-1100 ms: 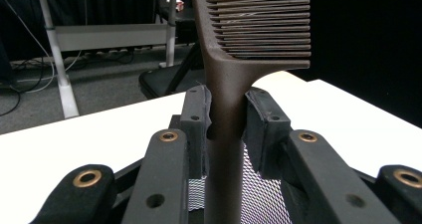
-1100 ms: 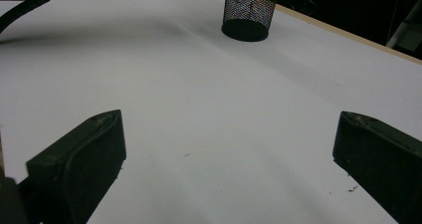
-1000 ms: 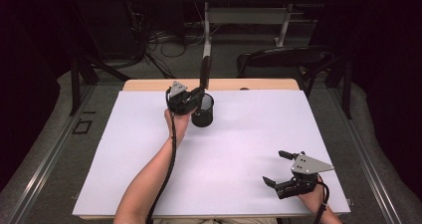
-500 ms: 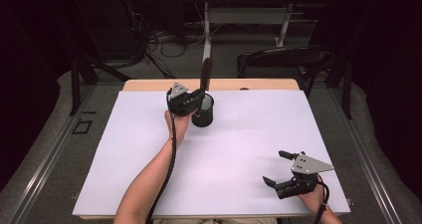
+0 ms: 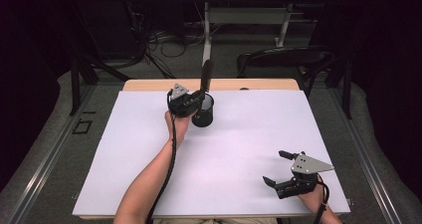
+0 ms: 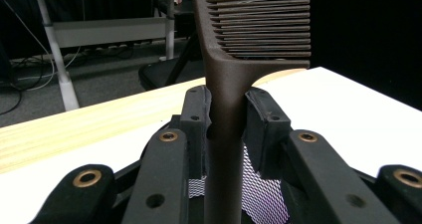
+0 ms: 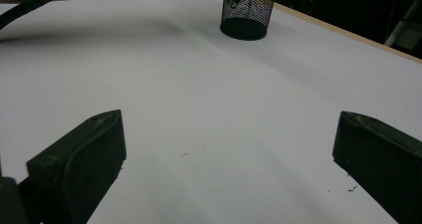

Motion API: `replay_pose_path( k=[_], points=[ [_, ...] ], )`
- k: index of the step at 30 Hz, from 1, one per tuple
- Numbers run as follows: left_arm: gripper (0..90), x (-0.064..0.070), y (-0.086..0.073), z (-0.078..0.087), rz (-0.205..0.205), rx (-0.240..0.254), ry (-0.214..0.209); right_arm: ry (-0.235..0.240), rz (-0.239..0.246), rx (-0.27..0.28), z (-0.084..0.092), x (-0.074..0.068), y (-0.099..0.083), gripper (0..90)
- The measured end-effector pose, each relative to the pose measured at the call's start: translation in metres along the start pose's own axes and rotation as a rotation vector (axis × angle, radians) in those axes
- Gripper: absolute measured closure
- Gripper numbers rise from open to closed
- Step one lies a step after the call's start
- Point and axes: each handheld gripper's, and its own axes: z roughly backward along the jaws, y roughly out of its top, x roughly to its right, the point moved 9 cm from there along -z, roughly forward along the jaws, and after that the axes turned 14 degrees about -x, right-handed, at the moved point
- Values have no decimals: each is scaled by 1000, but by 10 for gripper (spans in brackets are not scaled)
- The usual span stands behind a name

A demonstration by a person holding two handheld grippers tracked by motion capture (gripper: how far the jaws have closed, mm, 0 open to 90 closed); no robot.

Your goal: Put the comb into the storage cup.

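Left gripper (image 6: 226, 119) clamps the handle of a dark brown plastic comb (image 5: 205, 74), upright above the black wire-mesh cylindrical cup (image 5: 203, 111), our landmark at the far edge of the white table (image 5: 249, 149). We judge a tilted grip could catch the cup's rim and tip the light cup. Right gripper (image 5: 282, 168) rests well apart from the cup, jaws wide, empty.

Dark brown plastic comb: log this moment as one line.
left hand-held gripper: shut on dark brown plastic comb, upright over black mesh cup | right hand-held gripper: open, idle | white table
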Motion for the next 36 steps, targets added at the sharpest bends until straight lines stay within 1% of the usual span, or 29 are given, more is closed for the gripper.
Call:
replay_pose_path(
  k=[4,7,12,22,25,32,35,36],
  points=[
    [721,0,-1,-1,-7,-4,6,-1,1,1,0,0,0,1],
    [721,0,-3,-1,-16,-11,4,0,1,1,0,0,0,1],
    [721,0,-3,-1,-25,-18,24,0,0,0,0,0,0,1],
    [720,0,-5,-2,-40,-26,45,0,1,0,0,0,0,1],
    [720,1,-6,-2,-41,-28,42,-1,2,0,0,0,0,1],
    [718,1,-9,-3,-48,-30,54,2,2,-1,0,0,0,2],
    [713,2,-10,-2,-56,-34,52,1,4,-2,0,0,0,2],
    [707,3,-10,-1,-61,-22,38,1,4,-2,0,0,0,2]
  ],
)
